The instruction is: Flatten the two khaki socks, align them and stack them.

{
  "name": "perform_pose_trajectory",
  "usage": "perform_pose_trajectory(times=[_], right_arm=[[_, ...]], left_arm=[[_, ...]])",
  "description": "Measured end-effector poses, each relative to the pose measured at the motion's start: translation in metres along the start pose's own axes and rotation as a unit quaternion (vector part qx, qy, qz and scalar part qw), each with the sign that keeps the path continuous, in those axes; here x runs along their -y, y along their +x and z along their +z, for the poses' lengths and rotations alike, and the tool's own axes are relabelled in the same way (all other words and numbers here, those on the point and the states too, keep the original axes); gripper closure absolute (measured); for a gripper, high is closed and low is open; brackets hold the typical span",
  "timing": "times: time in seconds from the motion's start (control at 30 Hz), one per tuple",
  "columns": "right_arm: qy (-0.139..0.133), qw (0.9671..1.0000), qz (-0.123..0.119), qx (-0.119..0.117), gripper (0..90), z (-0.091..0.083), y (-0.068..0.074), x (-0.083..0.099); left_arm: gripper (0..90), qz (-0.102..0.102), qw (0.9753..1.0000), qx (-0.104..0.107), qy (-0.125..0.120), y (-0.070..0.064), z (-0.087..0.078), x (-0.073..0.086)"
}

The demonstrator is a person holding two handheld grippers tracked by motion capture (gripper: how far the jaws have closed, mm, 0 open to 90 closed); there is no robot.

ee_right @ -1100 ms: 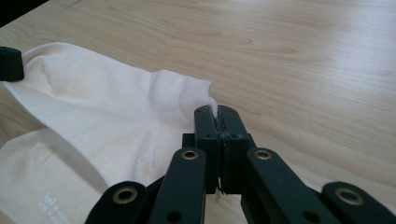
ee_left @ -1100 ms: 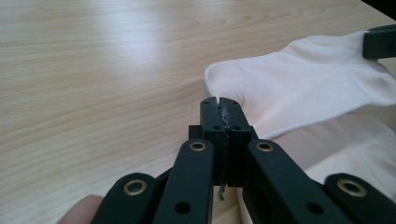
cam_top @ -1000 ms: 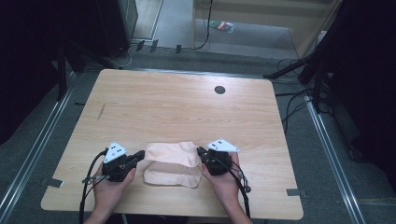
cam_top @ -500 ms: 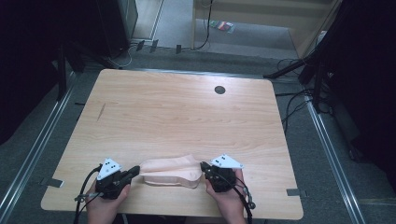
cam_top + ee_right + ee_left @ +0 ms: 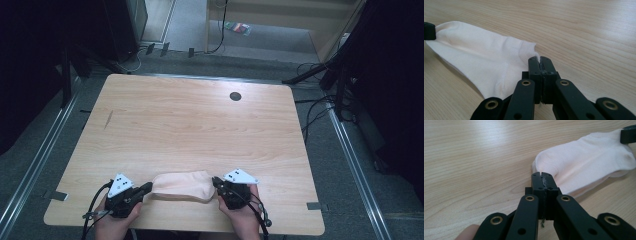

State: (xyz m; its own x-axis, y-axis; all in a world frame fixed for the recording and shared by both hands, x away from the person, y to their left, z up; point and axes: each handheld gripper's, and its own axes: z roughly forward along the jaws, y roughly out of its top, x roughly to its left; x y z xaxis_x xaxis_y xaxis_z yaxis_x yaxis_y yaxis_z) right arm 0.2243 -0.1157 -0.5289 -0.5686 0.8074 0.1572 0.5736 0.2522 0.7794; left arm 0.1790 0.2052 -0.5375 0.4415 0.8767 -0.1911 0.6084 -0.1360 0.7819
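Fingers of the left gripper (image 5: 146, 188) and the right gripper (image 5: 216, 182) are each clamped on opposite ends of a pale pink knitted sock (image 5: 181, 185), stretched between them near the light wooden counter's (image 5: 190, 130) front edge.

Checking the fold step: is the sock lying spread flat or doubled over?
Cannot tell for sure. The sock is stretched between the left hand-held gripper and right hand-held gripper, both shut on its ends.
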Motion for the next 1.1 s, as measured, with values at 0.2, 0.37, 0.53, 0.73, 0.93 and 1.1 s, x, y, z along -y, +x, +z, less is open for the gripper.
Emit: perform_pose_trajectory(times=[0.2, 0.37, 0.53, 0.73, 0.93, 1.1], right_arm=[[0.01, 0.9999, 0.003, -0.004, 89.5, 0.004, 0.0, 0.002], [0.018, 0.9998, 0.001, -0.004, 89.5, 0.007, 0.0, 0.004], [0.019, 0.9998, 0.001, -0.003, 89.4, 0.008, -0.001, 0.005], [0.024, 0.9997, 0.007, -0.001, 89.3, 0.01, -0.002, 0.007], [0.022, 0.9997, 0.004, 0.001, 87.9, 0.012, -0.002, 0.009], [0.013, 0.9999, 0.008, -0.002, 70.4, 0.011, -0.003, 0.009]], left_arm=[[90.0, 0.016, 0.9998, -0.004, 0.011, -0.003, 0.003, 0.002], [90.0, 0.018, 0.9997, -0.004, 0.018, -0.004, 0.005, 0.003], [90.0, 0.024, 0.9993, -0.002, 0.029, -0.005, 0.009, 0.005], [90.0, 0.039, 0.9985, -0.009, 0.038, -0.007, 0.013, 0.007], [80.2, 0.029, 0.9992, -0.012, 0.024, -0.003, 0.011, 0.007], [65.2, 0.019, 0.9997, -0.016, -0.006, 0.004, 0.006, 0.005]])
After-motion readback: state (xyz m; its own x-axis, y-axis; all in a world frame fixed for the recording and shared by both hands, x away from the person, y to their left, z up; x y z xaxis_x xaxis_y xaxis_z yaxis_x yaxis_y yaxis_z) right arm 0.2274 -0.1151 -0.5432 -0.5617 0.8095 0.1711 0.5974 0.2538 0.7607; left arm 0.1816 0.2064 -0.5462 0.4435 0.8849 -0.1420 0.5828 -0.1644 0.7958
